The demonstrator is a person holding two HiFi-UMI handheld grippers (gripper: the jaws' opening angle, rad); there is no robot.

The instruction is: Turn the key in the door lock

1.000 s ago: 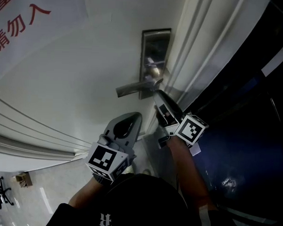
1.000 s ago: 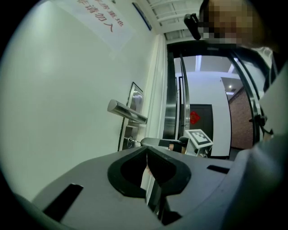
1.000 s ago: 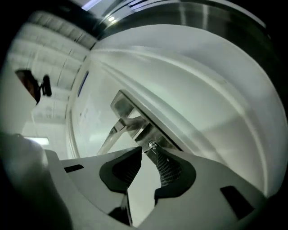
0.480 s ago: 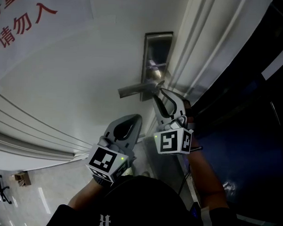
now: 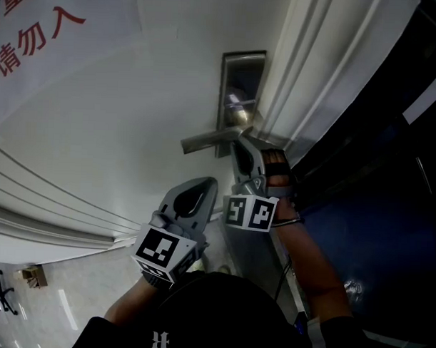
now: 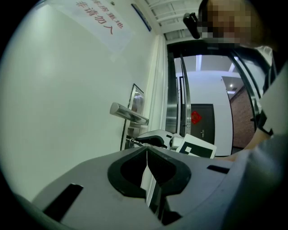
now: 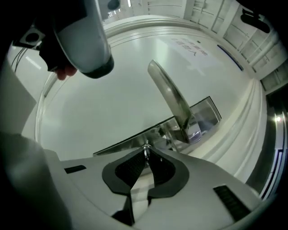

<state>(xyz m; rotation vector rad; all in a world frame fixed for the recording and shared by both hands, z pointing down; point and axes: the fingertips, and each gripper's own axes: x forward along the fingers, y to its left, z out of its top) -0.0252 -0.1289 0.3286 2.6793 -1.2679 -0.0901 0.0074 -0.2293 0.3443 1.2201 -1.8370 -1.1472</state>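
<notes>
While the right hand-held gripper [image 7: 146,157] pinches the key [image 7: 146,149] in the lock just below the door handle [image 5: 207,139], the left hand-held gripper [image 5: 205,182] hangs lower & clear of it, w/ jaws pressed together, nothing btwn.

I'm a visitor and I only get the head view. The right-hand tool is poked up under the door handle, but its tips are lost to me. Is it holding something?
Observer: Yes. In the right gripper view, the right gripper has its jaws shut on a small metal key.
Operator: Is the key in the door?
Observer: The left gripper view shows it standing out of the lock plate, below the handle.
Operator: And the other tool?
Observer: The left gripper has its jaws together, with nothing between them.
</notes>
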